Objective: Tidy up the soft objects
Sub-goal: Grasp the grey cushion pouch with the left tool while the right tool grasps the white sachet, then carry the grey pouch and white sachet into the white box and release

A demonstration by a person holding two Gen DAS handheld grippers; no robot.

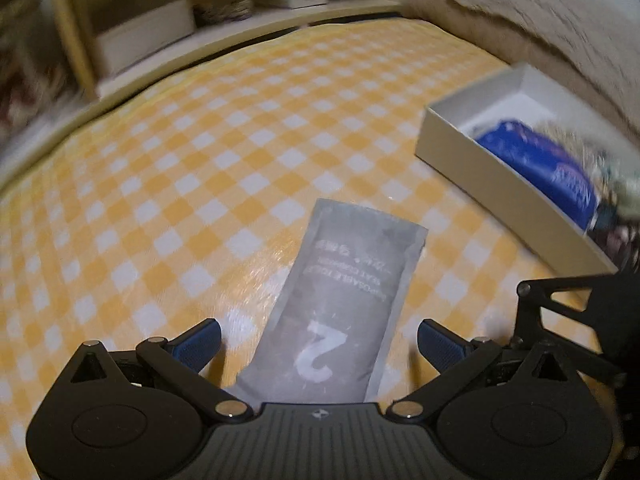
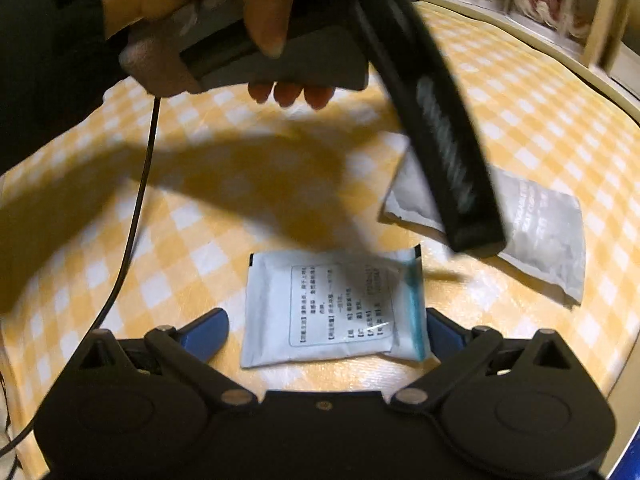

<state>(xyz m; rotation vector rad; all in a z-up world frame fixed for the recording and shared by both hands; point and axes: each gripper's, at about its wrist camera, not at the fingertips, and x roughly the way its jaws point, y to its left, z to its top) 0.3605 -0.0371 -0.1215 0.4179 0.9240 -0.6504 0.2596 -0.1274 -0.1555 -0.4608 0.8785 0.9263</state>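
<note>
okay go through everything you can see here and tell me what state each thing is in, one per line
Left claw: open, astride the grey packet, not gripping.
Right claw: open, astride the white packet, not gripping.
Grey packet: flat on the checked cloth, sealed, printed side up.
White packet: flat on the cloth, printed side up.
White box: open, no lid, partly filled.
Blue pack: lying inside the box.

A table under a yellow-and-white checked cloth carries a grey sachet printed with a "2" at 6 o'clock in the left wrist view, an open white box at 3 o'clock, and, in the right wrist view, a pale blue sachet at 6 o'clock.
</note>
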